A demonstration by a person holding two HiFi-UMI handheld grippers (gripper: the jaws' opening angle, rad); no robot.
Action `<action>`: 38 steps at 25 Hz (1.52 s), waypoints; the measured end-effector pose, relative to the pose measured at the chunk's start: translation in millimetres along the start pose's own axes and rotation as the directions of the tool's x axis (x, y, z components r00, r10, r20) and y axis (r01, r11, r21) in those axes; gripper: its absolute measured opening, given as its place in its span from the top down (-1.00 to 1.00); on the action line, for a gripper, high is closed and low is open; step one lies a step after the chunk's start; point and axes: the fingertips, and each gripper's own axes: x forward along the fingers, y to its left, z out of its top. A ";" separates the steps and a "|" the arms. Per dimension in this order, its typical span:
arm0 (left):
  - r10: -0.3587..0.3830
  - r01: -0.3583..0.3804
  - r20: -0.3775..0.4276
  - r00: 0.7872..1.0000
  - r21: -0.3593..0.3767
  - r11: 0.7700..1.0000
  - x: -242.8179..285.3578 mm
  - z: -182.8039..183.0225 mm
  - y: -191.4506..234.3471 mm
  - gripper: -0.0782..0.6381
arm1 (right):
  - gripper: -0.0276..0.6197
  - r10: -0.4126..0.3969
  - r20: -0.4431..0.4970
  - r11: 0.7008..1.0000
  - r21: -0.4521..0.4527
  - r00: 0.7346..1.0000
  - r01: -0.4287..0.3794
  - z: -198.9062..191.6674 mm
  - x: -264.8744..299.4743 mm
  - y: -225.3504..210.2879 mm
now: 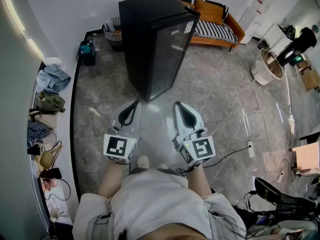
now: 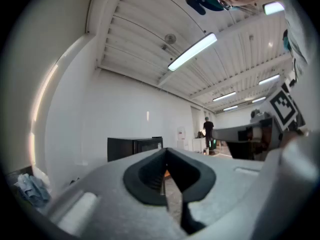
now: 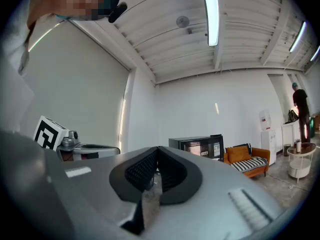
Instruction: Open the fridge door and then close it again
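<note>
Standing back from the fridge (image 1: 155, 39), I see its door shut, well ahead of me on the floor. My left gripper (image 1: 134, 106) and right gripper (image 1: 179, 106) are both pinched closed on nothing, so I judge opening and closing both lie ahead.

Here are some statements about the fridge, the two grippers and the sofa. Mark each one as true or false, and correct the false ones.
1. The fridge has its door closed. True.
2. The left gripper grips the fridge door. False: its jaws are shut on nothing, and it is held short of the fridge.
3. The right gripper has its jaws together and holds nothing. True.
4. A green sofa stands behind the fridge. False: the sofa is orange.
</note>
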 end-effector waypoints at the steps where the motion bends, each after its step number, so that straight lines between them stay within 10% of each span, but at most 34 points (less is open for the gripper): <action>1: 0.000 0.000 0.000 1.000 0.001 1.000 -0.9 -0.2 -1.6 0.77 | 0.91 0.000 0.000 1.000 -0.001 1.000 0.000 0.0 -1.6 0.4; 38: -0.025 0.025 -0.010 1.000 -0.012 1.000 16.4 -20.0 55.5 0.77 | 0.91 -0.030 0.004 0.999 0.033 1.000 0.030 -19.5 57.9 13.2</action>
